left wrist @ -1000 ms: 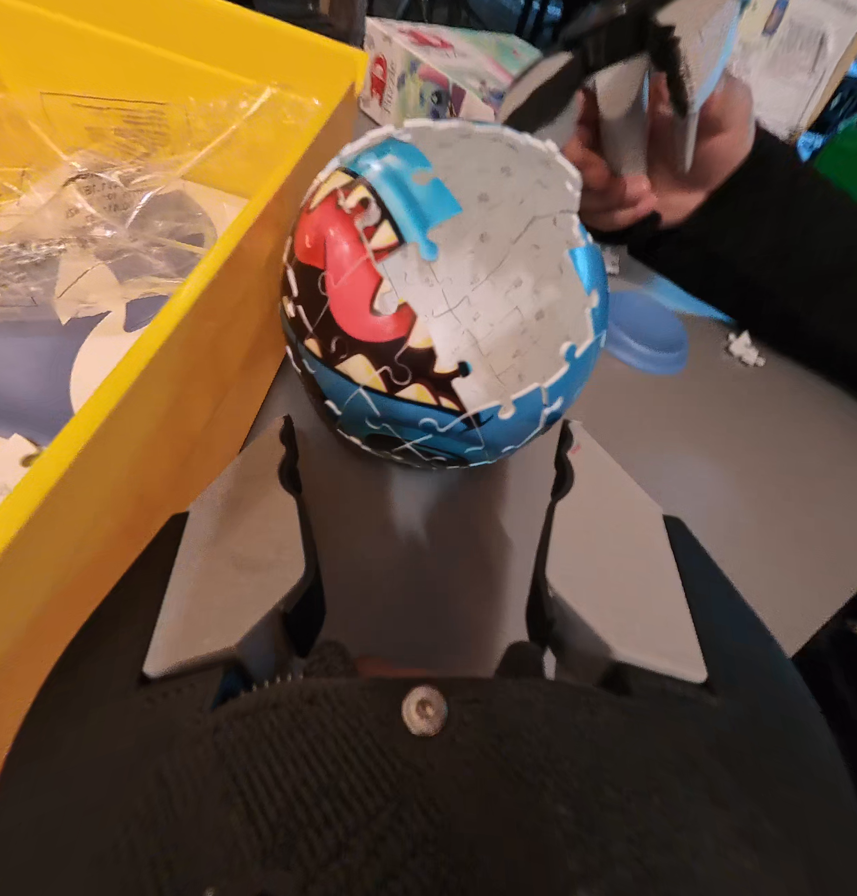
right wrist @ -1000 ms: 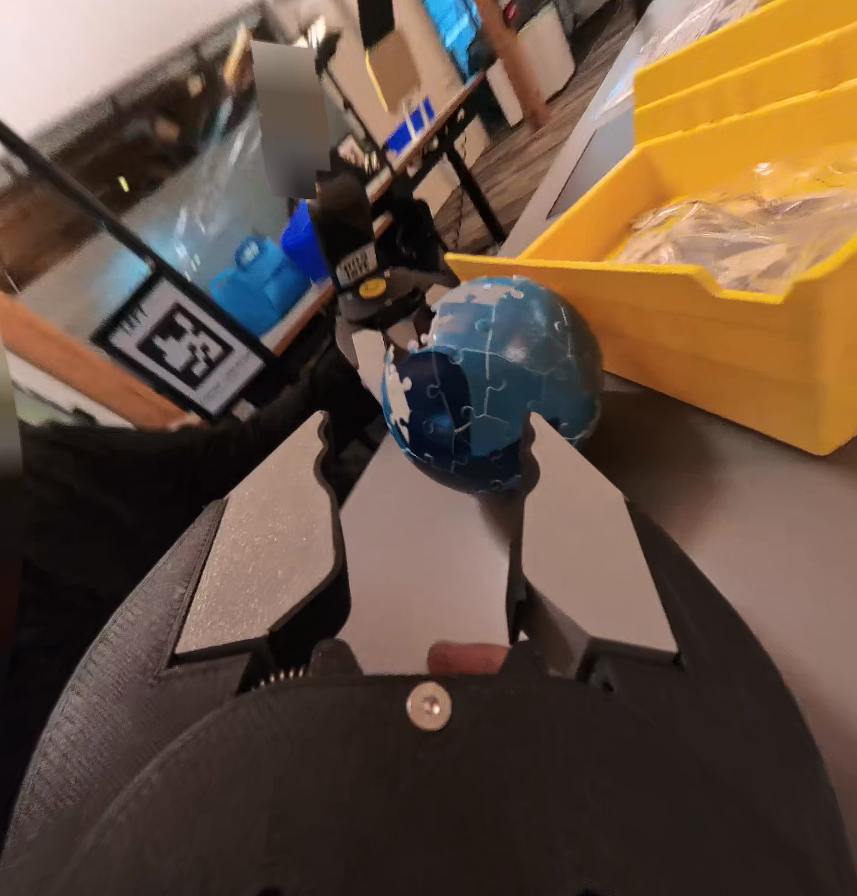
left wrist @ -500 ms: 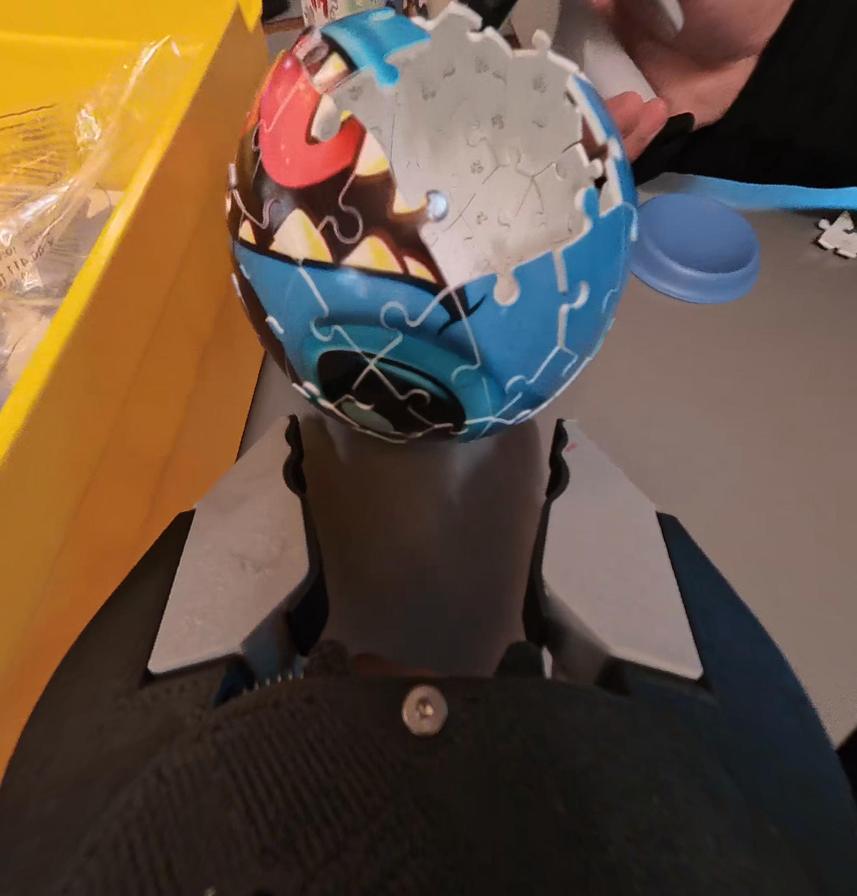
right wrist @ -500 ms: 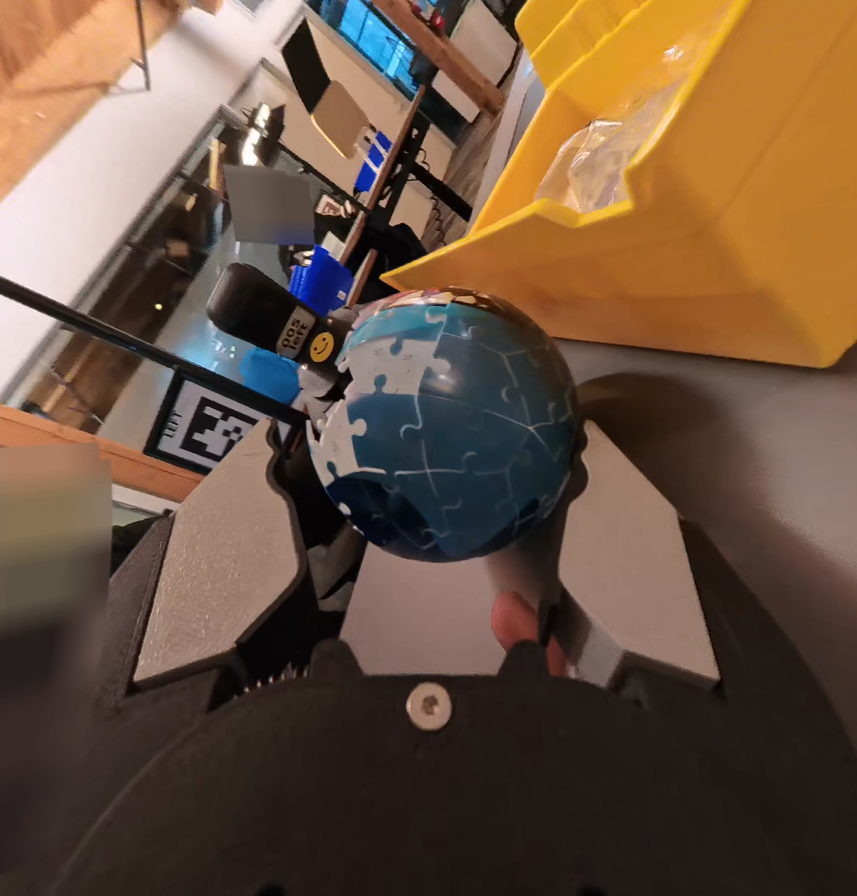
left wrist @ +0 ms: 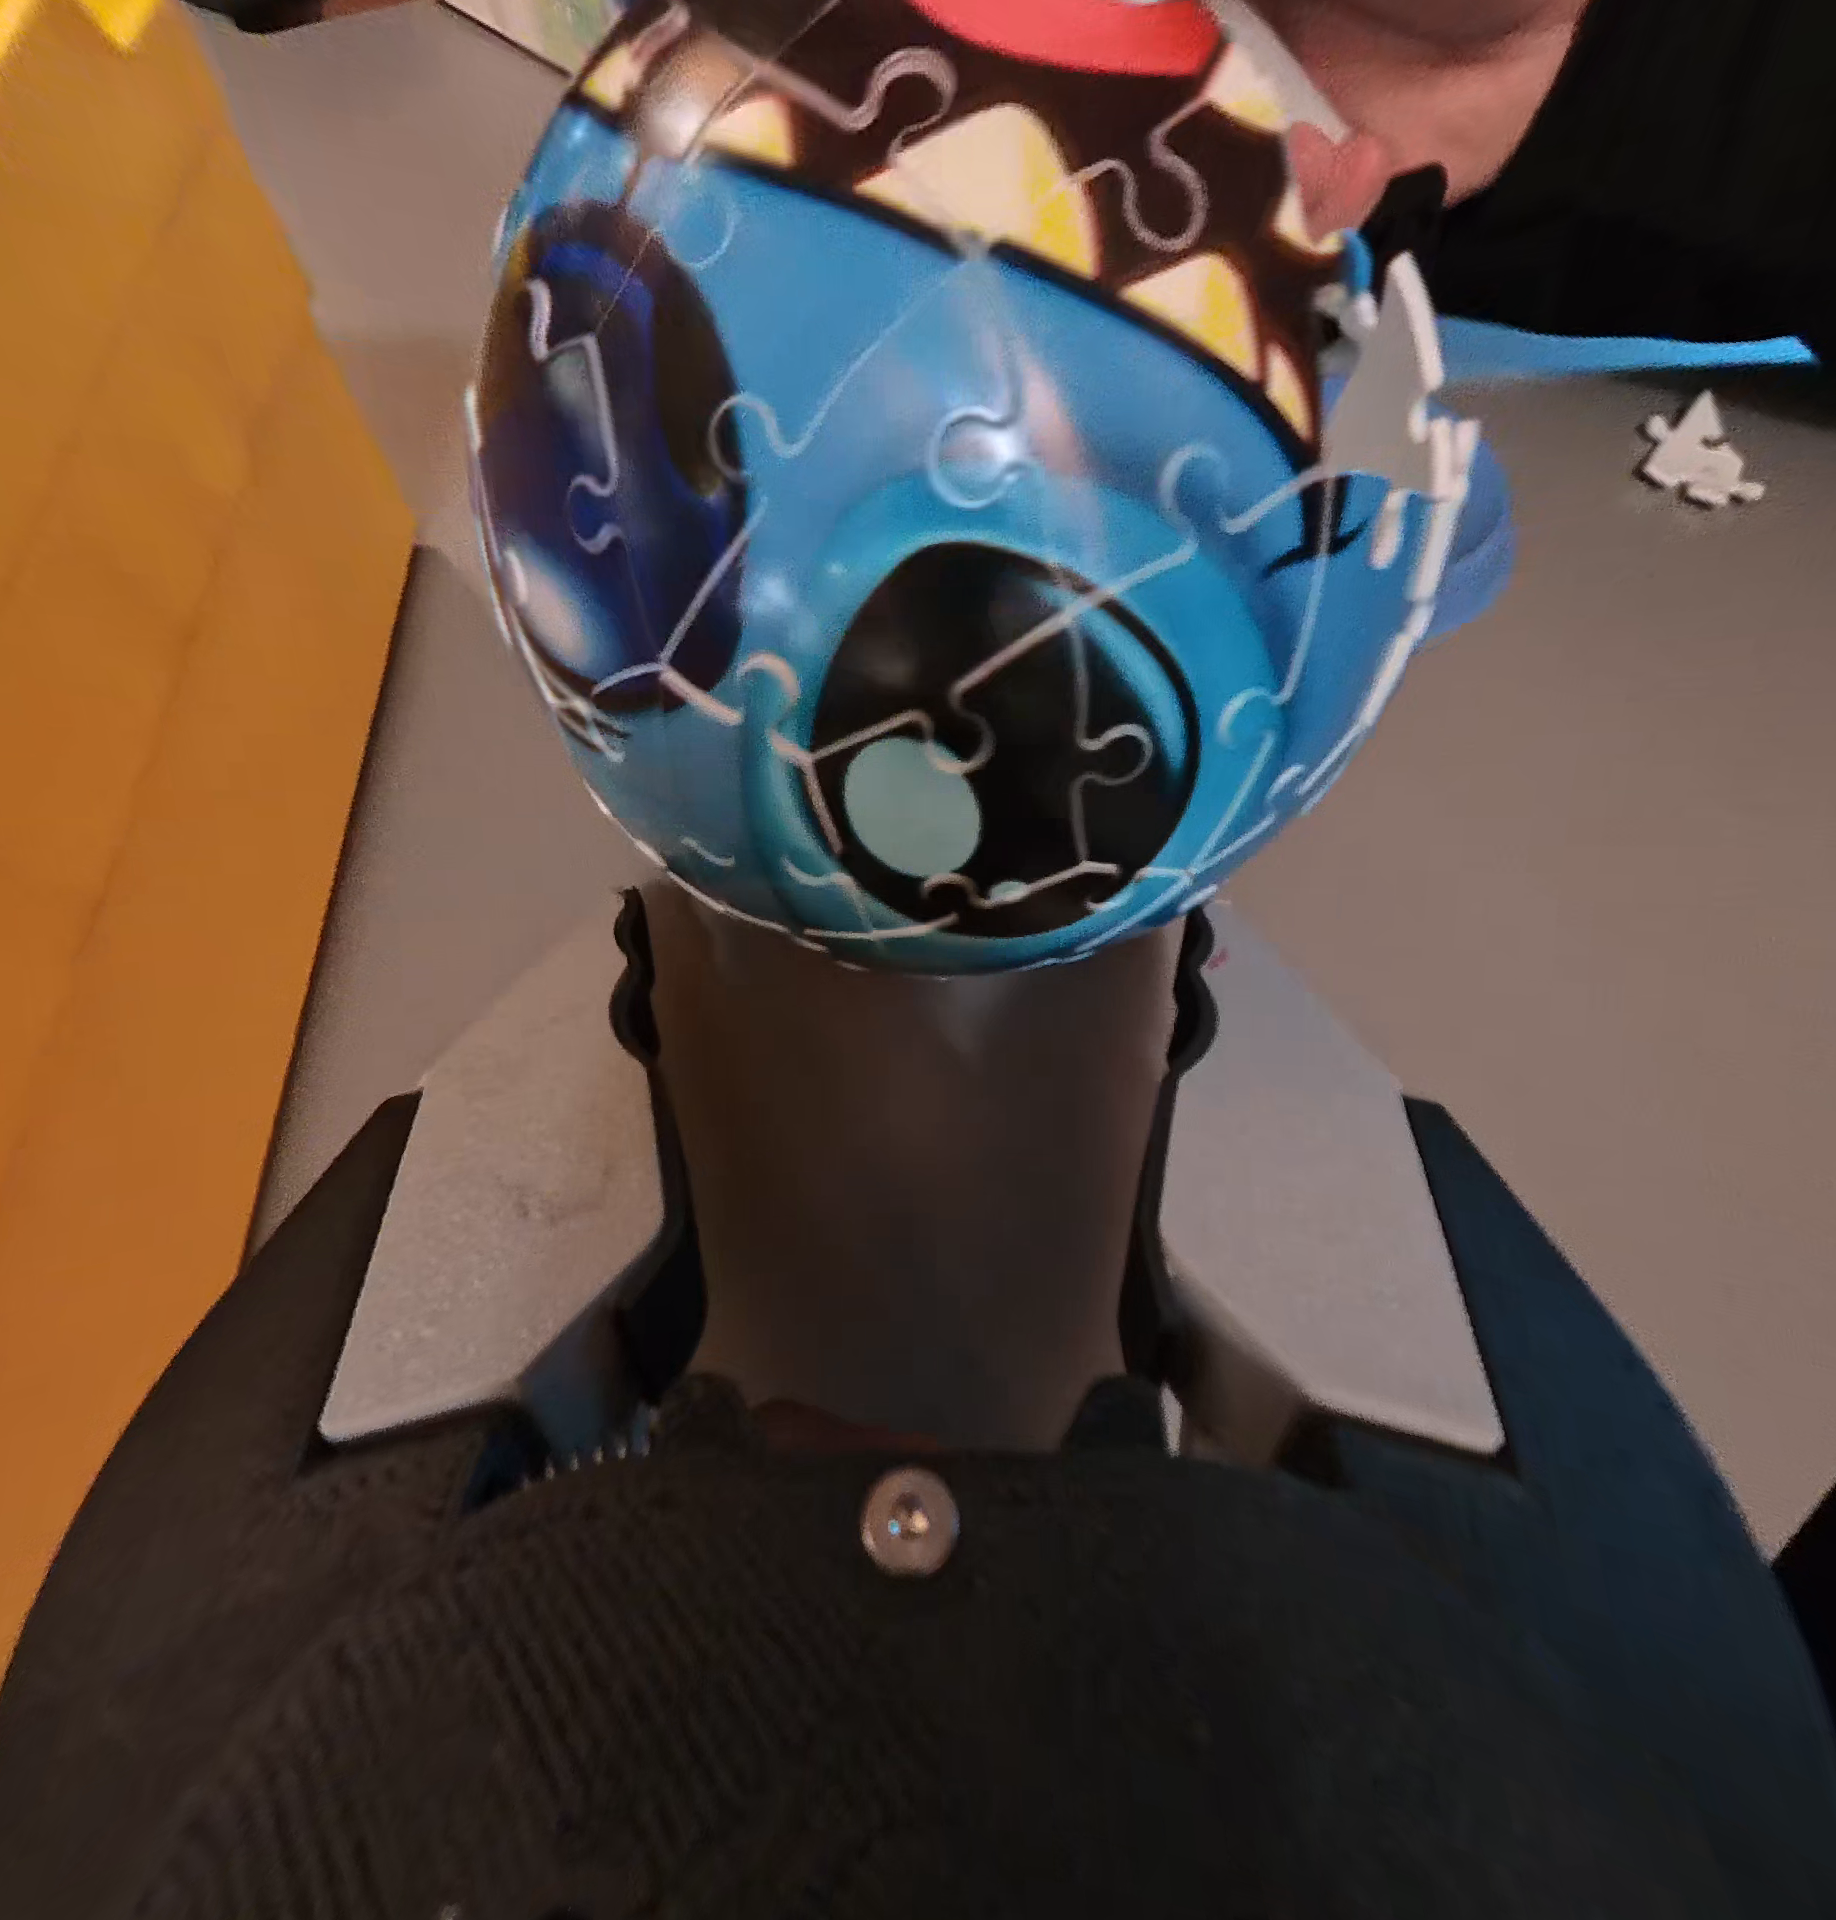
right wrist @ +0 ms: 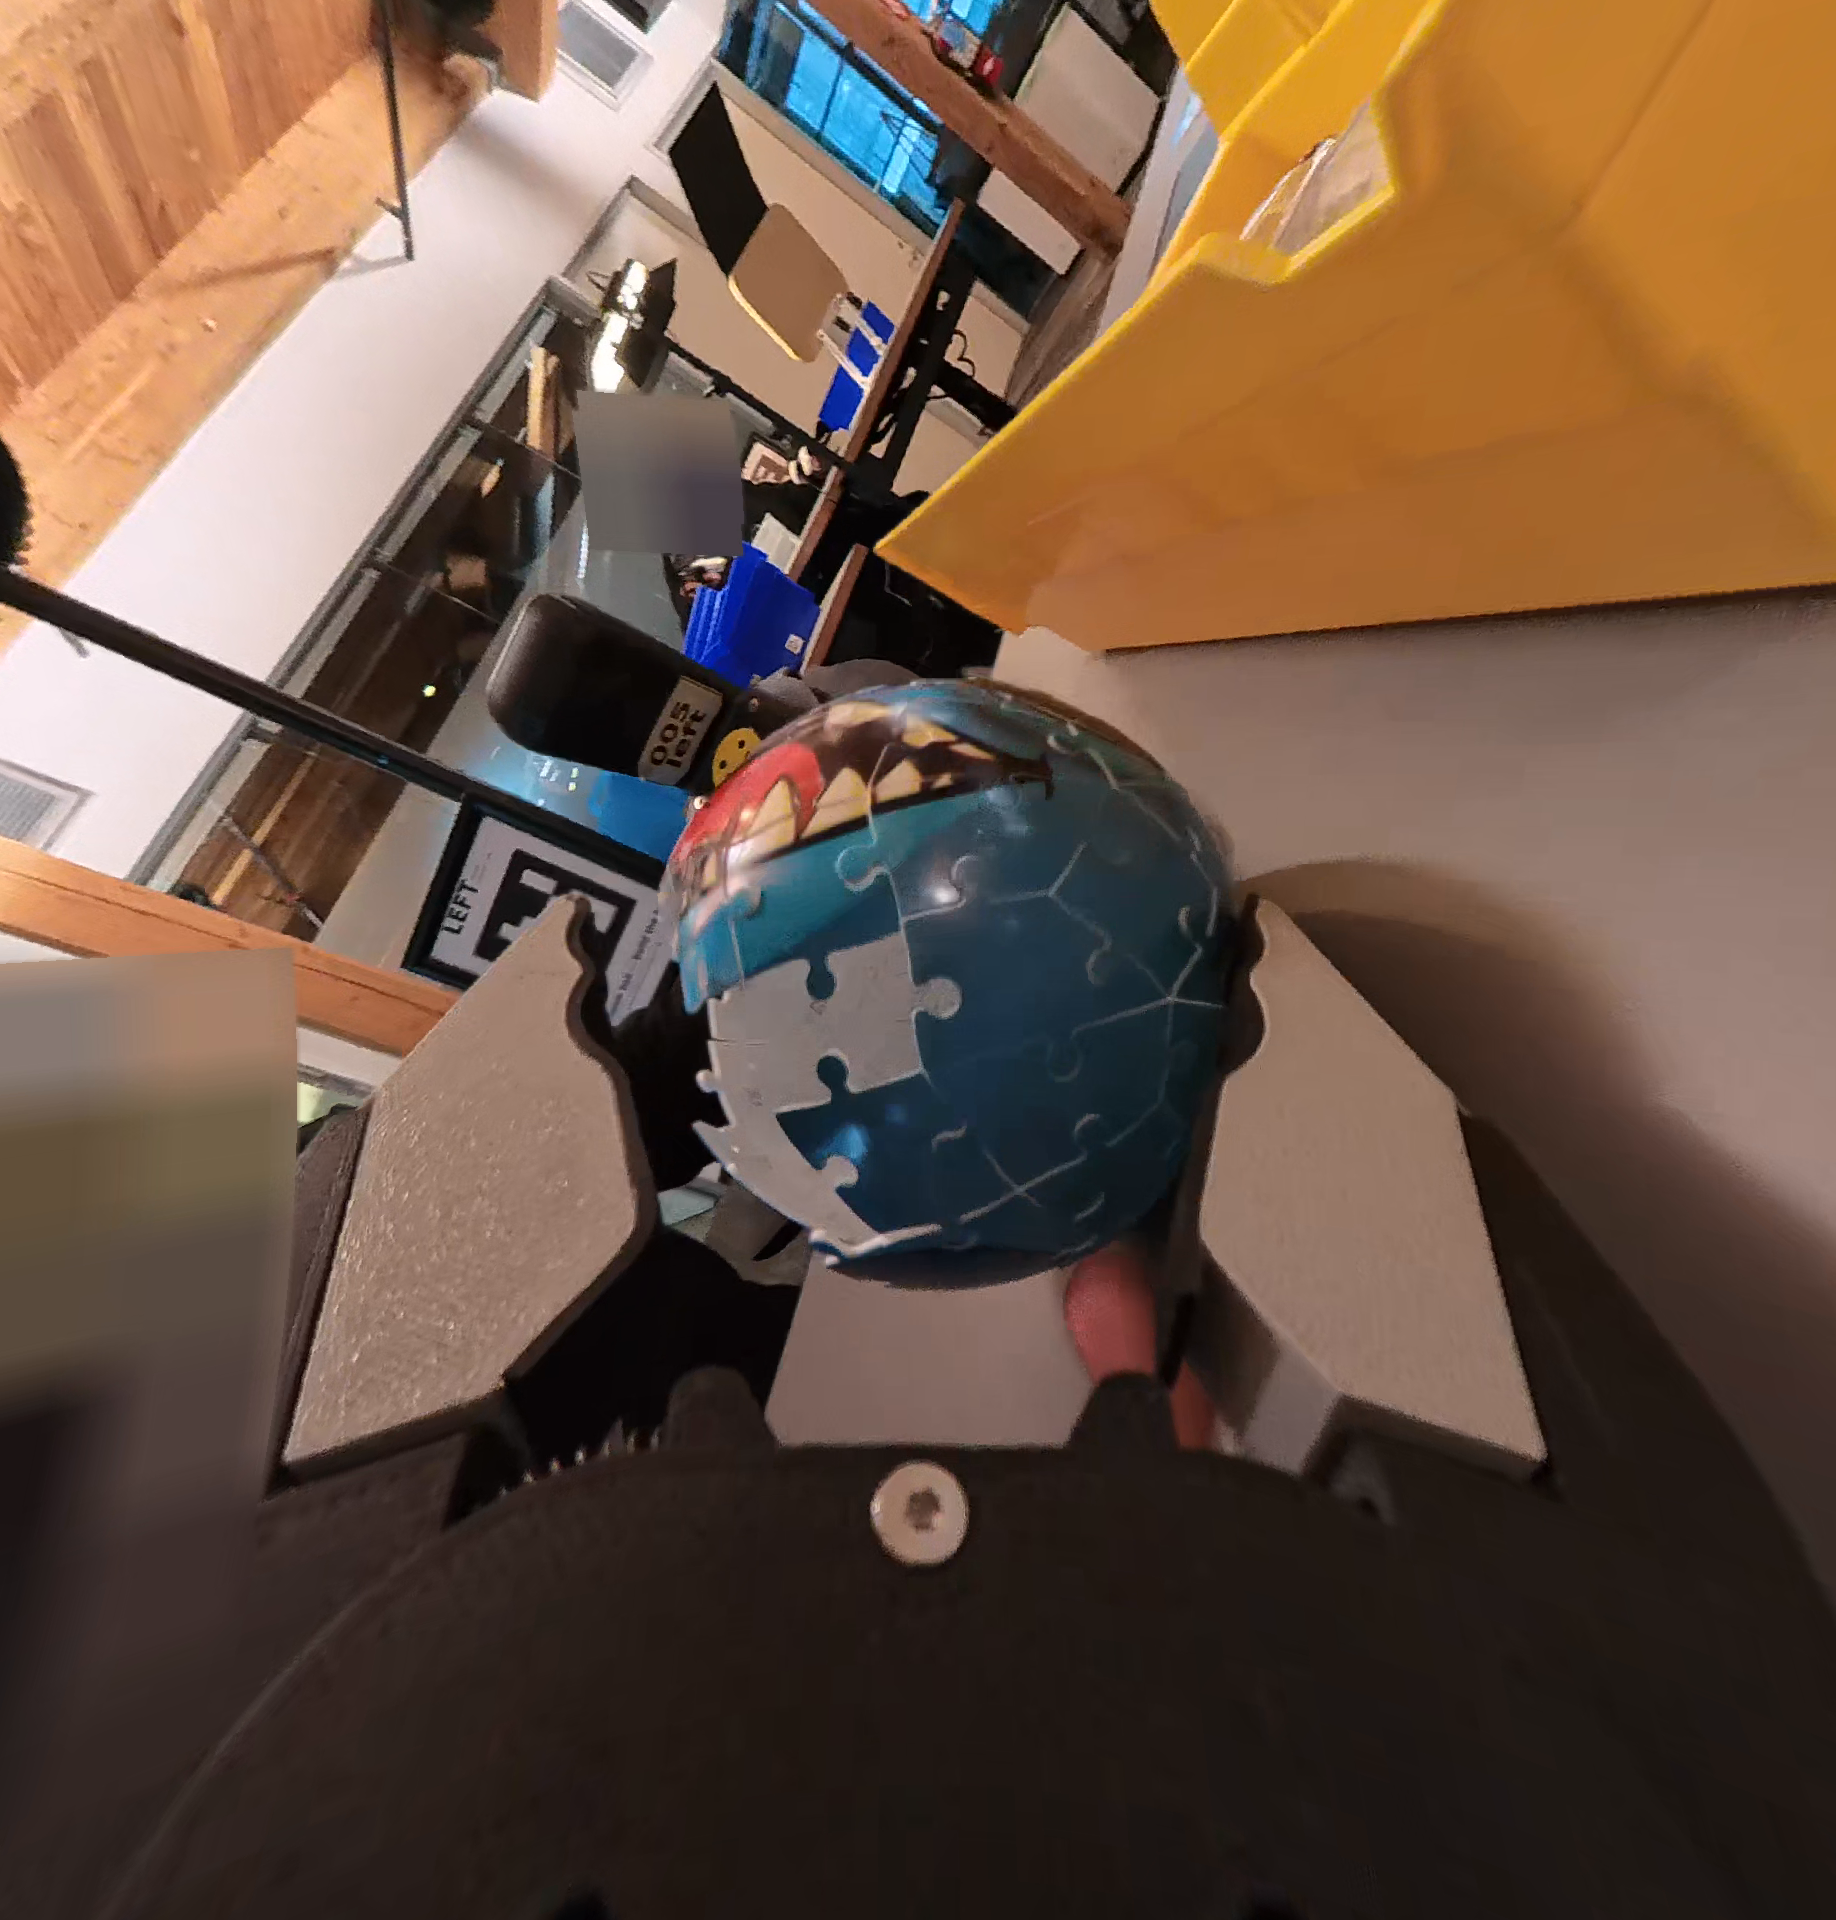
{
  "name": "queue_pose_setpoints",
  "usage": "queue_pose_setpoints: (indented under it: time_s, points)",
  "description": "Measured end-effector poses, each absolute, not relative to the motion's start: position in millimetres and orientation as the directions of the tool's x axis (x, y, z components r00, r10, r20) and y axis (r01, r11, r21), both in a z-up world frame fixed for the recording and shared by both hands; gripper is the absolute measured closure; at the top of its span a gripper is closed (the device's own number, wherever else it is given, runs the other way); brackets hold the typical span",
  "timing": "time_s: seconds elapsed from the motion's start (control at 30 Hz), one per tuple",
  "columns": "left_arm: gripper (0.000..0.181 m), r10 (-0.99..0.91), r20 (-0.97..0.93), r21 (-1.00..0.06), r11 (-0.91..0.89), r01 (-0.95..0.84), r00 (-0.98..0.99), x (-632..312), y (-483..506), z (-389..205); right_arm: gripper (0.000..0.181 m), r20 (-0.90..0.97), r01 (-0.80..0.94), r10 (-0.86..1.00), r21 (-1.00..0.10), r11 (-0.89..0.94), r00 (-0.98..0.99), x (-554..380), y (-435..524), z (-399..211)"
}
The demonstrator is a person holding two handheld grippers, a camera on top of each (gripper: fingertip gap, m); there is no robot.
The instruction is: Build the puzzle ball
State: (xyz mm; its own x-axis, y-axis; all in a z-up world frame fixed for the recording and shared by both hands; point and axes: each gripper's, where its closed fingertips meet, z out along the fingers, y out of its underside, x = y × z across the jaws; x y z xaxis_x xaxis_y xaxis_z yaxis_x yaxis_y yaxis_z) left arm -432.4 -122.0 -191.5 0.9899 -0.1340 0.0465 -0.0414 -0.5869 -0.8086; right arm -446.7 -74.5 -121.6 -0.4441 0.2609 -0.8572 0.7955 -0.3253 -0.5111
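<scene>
The puzzle ball [left wrist: 945, 540] is a blue sphere with a black eye and a toothy mouth, and part of its shell is open with a white edge. It fills the upper left wrist view, just beyond the tips of my open left gripper [left wrist: 909, 935]; contact cannot be told. In the right wrist view the ball [right wrist: 1018, 1018] lies between the fingers of my open right gripper [right wrist: 909, 925]. The right-hand finger [right wrist: 1298, 1039] touches it, and the left-hand finger [right wrist: 540, 1049] stands slightly apart. A person's fingertip [right wrist: 1111, 1320] presses the ball from below.
A yellow bin [left wrist: 114, 623] stands close on the left of the grey table and also shows in the right wrist view [right wrist: 1465, 364]. A loose white puzzle piece [left wrist: 1703, 457], a blue strip [left wrist: 1620, 353] and a blue disc [left wrist: 1485, 540] lie right of the ball. A hand [left wrist: 1413, 94] is above. Between my left fingertips and the blue disc [left wrist: 1485, 540] there is roughly 15 cm.
The ball has rolled so its eye now faces the left camera, hiding the white opening, and it sits closer to the left gripper. The right gripper has tilted and moved in around the ball.
</scene>
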Motion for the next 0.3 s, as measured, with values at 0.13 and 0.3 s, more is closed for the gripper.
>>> queue_pose_setpoints:
  time_s: [0.13,0.3]
  points:
    - [0.084,-0.159,0.022,-0.793,-0.603,-0.08,0.987,-424,-123,-195,0.067,-0.877,0.805,0.206,-0.48,-0.35,-0.433,-439,-71,-116]
    - [0.091,-0.168,-0.003,-0.816,-0.569,-0.099,0.986,-417,-126,-190,0.077,-0.895,0.833,0.221,-0.443,-0.332,-0.388,-434,-70,-123]
